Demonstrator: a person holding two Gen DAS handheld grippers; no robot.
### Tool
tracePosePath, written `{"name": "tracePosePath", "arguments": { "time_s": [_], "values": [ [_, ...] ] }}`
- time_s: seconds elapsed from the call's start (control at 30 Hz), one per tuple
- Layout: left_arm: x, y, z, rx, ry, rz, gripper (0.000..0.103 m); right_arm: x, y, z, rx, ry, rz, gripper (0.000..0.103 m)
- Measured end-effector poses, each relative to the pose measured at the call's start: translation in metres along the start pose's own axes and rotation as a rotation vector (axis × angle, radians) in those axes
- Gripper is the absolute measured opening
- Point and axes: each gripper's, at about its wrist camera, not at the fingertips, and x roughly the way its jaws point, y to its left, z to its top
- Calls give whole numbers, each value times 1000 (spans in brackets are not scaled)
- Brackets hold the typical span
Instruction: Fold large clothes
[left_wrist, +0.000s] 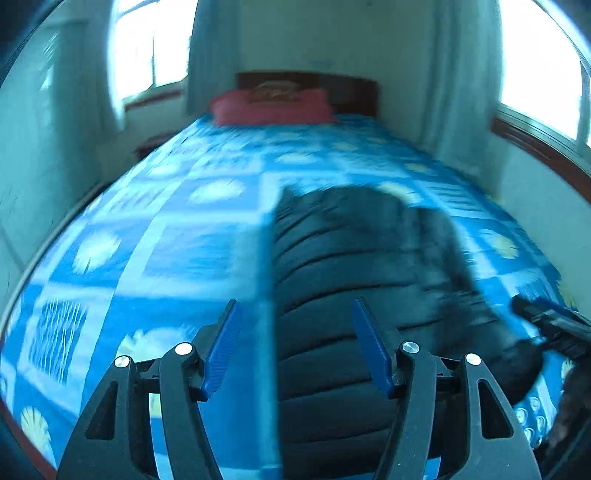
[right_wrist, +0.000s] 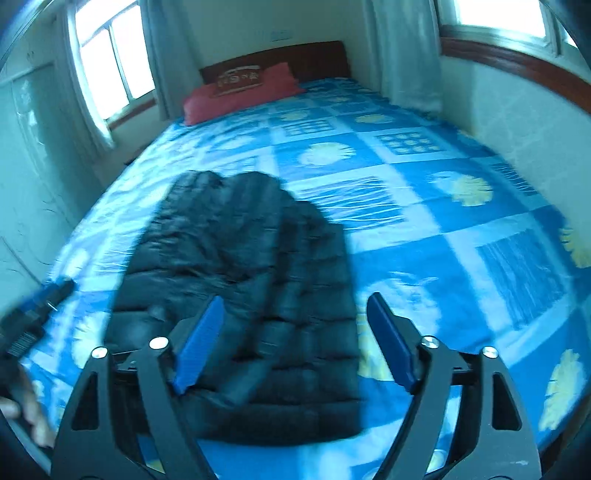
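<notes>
Blue patterned bed cover (right_wrist: 424, 236) holds a black puffy quilted jacket (right_wrist: 251, 258). Left gripper (left_wrist: 297, 347) and right gripper (right_wrist: 295, 339) gape wide, holding nothing.

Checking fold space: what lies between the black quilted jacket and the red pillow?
Only bare blue patterned bedsheet separates black quilted jacket from red pillow, per right wrist view.

Cool bluish daylight pours in from blown-out white windows (left_wrist: 147, 48) far left and right. Strong fisheye bending curves the room's edges, dark at the corners. Motion blur smears the blue patterned bedspread (left_wrist: 177, 236) and black quilted jacket (right_wrist: 251, 266), heavier in the left view.
</notes>
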Motion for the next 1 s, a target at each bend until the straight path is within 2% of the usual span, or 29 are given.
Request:
{"name": "tracePosePath", "arguments": {
  "time_s": [0.13,0.27,0.4,0.47,0.5,0.53,0.6,0.73,0.8,0.9,1.0],
  "values": [
    [16,33,-18,-68,51,25,61,18,25,-1,-24,48,23,86],
    [23,41,-28,-100,78,-22,61,36,29,-10,-32,103,-46,89],
    [35,38,-35,-104,105,-75,61,51,17,-16,57,181,-11,88],
    [43,36,-37,-111,123,-96,61,53,19,-17,47,197,25,63],
    [47,36,-38,-114,131,-107,61,52,21,-17,26,199,19,46],
    [48,34,-39,-117,135,-114,61,49,27,-18,-17,186,3,36],
    [48,32,-37,-115,133,-129,61,41,29,-15,-58,147,-24,28],
    [39,23,-28,-108,92,-190,61,31,9,-7,-58,85,-110,25],
    [41,14,-23,-93,80,-221,62,37,-7,-10,-43,95,-146,25],
    [55,-9,-22,-35,114,-231,61,53,-33,-23,10,139,-140,26],
    [80,-27,-28,6,165,-202,62,68,-47,-32,38,169,-123,29]
  ]
}}
